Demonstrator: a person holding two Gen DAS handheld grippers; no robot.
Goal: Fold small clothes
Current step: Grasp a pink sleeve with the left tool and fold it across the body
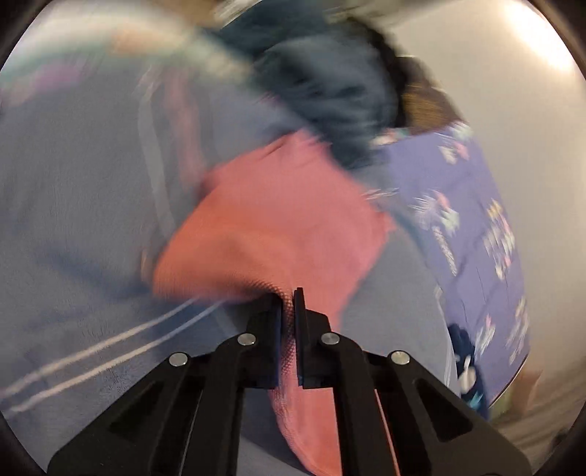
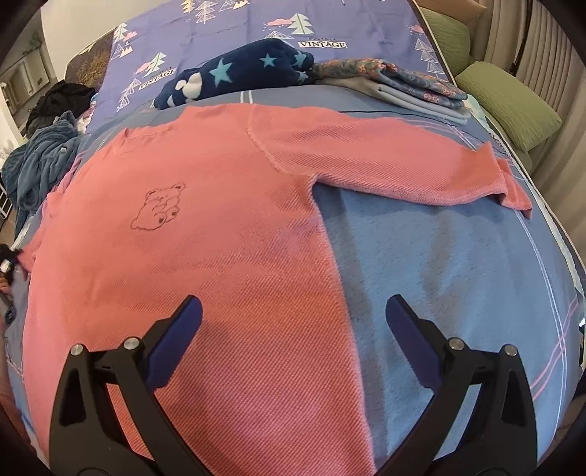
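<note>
A pink knit sweater (image 2: 205, 227) with a small bear outline on its chest lies spread flat on the blue bedspread (image 2: 439, 263), one sleeve (image 2: 421, 164) stretched out to the right. My right gripper (image 2: 293, 311) hovers open over the sweater's lower right edge, nothing between its fingers. In the blurred left wrist view my left gripper (image 1: 288, 304) is shut on a fold of the pink sweater (image 1: 278, 219), and the cloth runs down between the two pads. The far left edge of the sweater is bunched where that gripper holds it.
A dark blue star-print fleece (image 2: 238, 73) and a stack of folded clothes (image 2: 410, 88) lie beyond the sweater. A purple tree-print quilt (image 2: 227, 29) covers the bed's far end. Green cushions (image 2: 512, 106) sit at right. A teal blanket heap (image 2: 40, 161) sits at left.
</note>
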